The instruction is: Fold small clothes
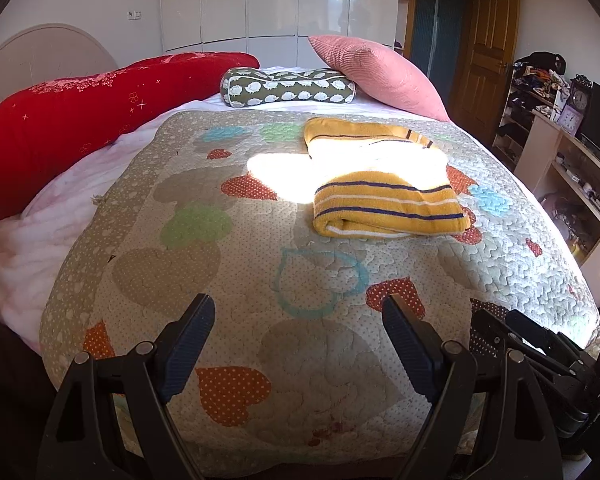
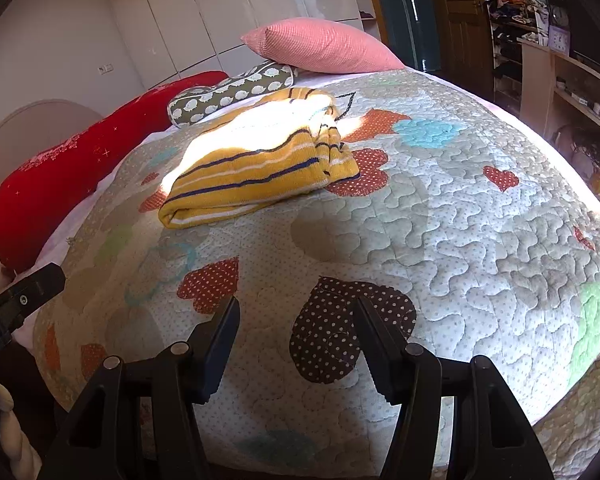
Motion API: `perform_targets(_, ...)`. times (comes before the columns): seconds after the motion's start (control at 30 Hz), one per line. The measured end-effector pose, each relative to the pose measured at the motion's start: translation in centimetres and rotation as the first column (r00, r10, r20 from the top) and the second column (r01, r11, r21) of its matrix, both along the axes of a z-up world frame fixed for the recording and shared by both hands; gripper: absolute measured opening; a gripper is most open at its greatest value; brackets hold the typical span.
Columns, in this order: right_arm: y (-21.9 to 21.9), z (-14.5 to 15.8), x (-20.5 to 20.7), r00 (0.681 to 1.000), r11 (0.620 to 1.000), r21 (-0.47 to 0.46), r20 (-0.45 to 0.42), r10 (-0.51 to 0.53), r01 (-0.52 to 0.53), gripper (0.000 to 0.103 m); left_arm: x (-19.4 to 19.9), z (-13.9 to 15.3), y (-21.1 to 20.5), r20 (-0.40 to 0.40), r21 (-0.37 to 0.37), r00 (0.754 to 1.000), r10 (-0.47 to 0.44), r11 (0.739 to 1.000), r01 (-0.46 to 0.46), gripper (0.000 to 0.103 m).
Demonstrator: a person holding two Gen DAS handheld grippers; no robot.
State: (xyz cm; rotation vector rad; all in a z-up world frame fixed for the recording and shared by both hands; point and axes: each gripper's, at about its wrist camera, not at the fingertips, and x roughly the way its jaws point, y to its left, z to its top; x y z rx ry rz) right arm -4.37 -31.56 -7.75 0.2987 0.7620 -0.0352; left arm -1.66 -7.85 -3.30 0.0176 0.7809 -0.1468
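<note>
A yellow garment with navy and white stripes point(image 1: 384, 184) lies folded into a thick rectangle on the quilted bedspread point(image 1: 228, 280), partly in a sun patch. It also shows in the right wrist view point(image 2: 260, 160), far left of centre. My left gripper point(image 1: 300, 312) is open and empty, low over the near part of the quilt, well short of the garment. My right gripper point(image 2: 296, 312) is open and empty, also near the bed's front edge. The right gripper shows at the lower right of the left wrist view point(image 1: 540, 352). The left gripper's tip shows at the left edge of the right wrist view point(image 2: 24, 296).
A red bolster point(image 1: 72, 120), a green patterned cushion point(image 1: 288, 90) and a pink pillow point(image 1: 380, 72) lie at the head of the bed. Shelves with clutter point(image 1: 572, 152) and a wooden door point(image 1: 488, 48) stand at the right. White wardrobes point(image 1: 260, 0) line the back wall.
</note>
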Motion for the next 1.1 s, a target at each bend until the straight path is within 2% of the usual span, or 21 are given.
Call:
perform_targets(0.3, -1.2, -0.7, 0.0, 0.999, 0.999, 0.003, 0.002, -0.038, 0.038, 0.063, 0.2, -0.7, -1.0, -0.014, 0.018, 1.0, -0.012, 1.0, 0.013, 0.085)
perform_targets(0.5, -0.9, 0.3, -0.6, 0.999, 0.999, -0.009, 0.035, -0.039, 0.039, 0.063, -0.8, 0.9, -0.1, 0.038, -0.01, 0.999, 0.023, 1.0, -0.022, 0.085)
perform_targets(0.6, -0.5, 1.2, -1.0, 0.997, 0.999, -0.02, 0.07, -0.028, 0.03, 0.063, -1.5, 2.2, 0.5, 0.087, 0.006, 0.995, 0.05, 0.999, -0.051, 0.085)
perform_targets(0.67, 0.1, 1.6, -1.2, 0.996, 0.999, -0.043, 0.087, -0.012, 0.016, 0.063, -1.9, 2.9, 0.8, 0.118, 0.005, 0.991, 0.068, 0.998, -0.069, 0.091)
perform_targets(0.73, 0.7, 2.0, -1.3, 0.995, 0.998, -0.066, 0.103, 0.01, -0.003, 0.063, -2.1, 3.3, 1.1, 0.135, -0.007, 0.987, 0.083, 0.997, -0.082, 0.092)
perform_targets(0.87, 1.6, 2.2, -1.5, 0.992, 0.995, -0.099, 0.117, 0.045, -0.034, 0.065, -1.9, 3.1, 1.0, 0.119, -0.002, 0.99, 0.077, 0.997, -0.077, 0.093)
perform_targets(1.1, 1.3, 1.7, -1.2, 0.994, 0.995, -0.095, 0.101, 0.047, -0.038, 0.067, -1.6, 2.3, 0.5, 0.095, 0.017, 0.994, 0.059, 0.998, -0.061, 0.093)
